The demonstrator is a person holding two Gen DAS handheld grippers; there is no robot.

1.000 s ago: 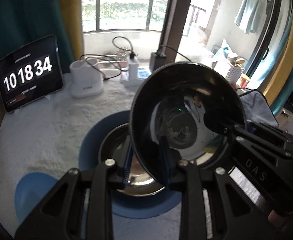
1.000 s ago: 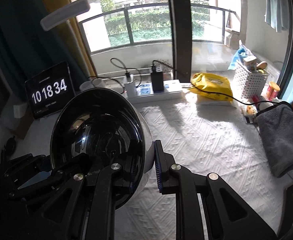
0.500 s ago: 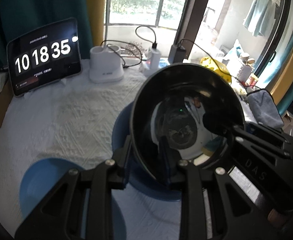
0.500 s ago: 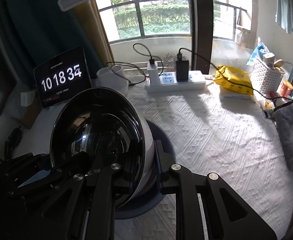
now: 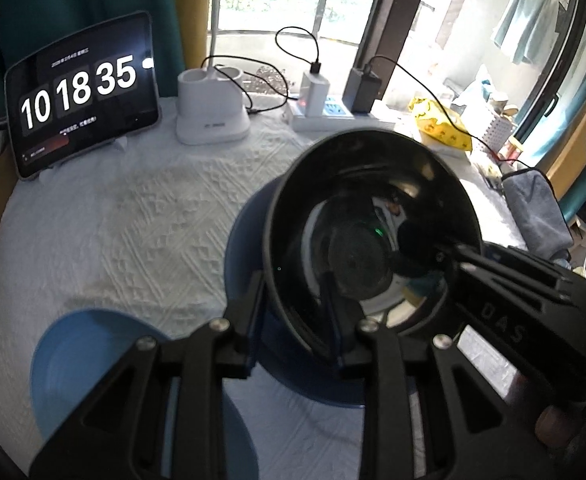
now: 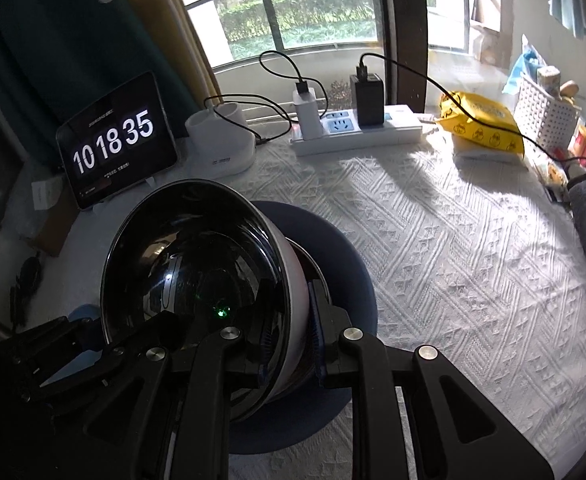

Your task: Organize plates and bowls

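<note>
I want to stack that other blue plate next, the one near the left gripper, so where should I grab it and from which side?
Take the blue plate by its rim, at the edge facing the left gripper. It lies flat on the white cloth, so one finger probably has to slip under the raised lip and the other press on top. Both grippers currently pinch the black bowl.

A glossy black bowl (image 5: 373, 236) with a white outer wall (image 6: 293, 300) hangs tilted above a dark blue plate (image 6: 333, 240) on the white textured cloth, its rim pinched at two opposite sides. Under it, on that plate, sits a metal bowl (image 6: 313, 276), only an edge showing. A second, lighter blue plate (image 5: 85, 360) lies apart, nearer the table's front.
</note>
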